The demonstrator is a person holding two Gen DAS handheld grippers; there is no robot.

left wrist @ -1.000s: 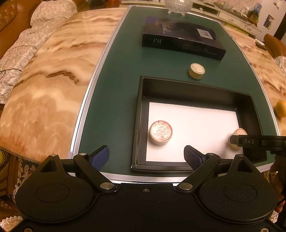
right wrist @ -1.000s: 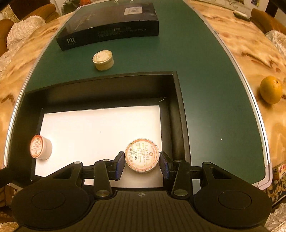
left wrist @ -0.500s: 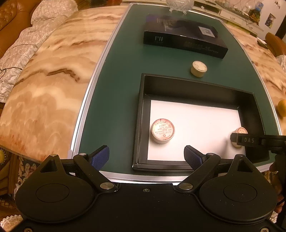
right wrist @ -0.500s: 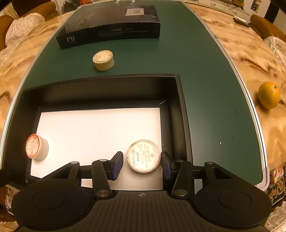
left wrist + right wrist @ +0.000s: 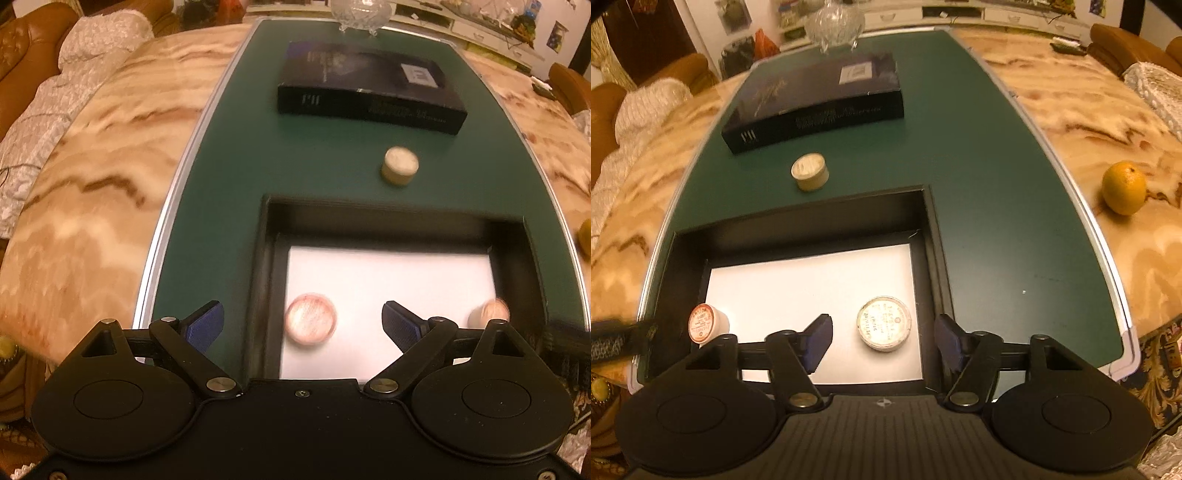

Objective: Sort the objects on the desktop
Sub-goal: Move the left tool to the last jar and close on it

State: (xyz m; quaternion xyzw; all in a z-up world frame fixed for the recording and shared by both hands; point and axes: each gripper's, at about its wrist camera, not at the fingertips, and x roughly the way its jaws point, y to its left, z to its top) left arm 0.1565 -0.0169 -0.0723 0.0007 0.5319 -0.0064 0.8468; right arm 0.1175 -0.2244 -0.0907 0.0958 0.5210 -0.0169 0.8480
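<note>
A black tray (image 5: 932, 236) with a white floor sits on the green mat (image 5: 979, 184). Two round tins lie in it: a red-lidded one (image 5: 703, 323) at the left and a larger pale one (image 5: 883, 328) at the right. My right gripper (image 5: 884, 341) hovers over the pale tin, jaws opening, its pads clear of the tin. My left gripper (image 5: 303, 325) stands open above the tray's left part, with the red-lidded tin (image 5: 311, 318) below and between its fingers, untouched. A third small cream tin (image 5: 399, 165) stands on the mat beyond the tray.
A long black box (image 5: 816, 99) lies across the far mat, with a glass bowl (image 5: 834, 18) behind it. An orange (image 5: 1124, 187) rests on the marble table (image 5: 1071, 122) to the right. Sofa cushions (image 5: 55, 110) lie off to the left.
My right gripper has let go of the pale tin, opened and lifted away from it. My left gripper has shifted right over the tray, so the red-lidded tin now shows between its fingers.
</note>
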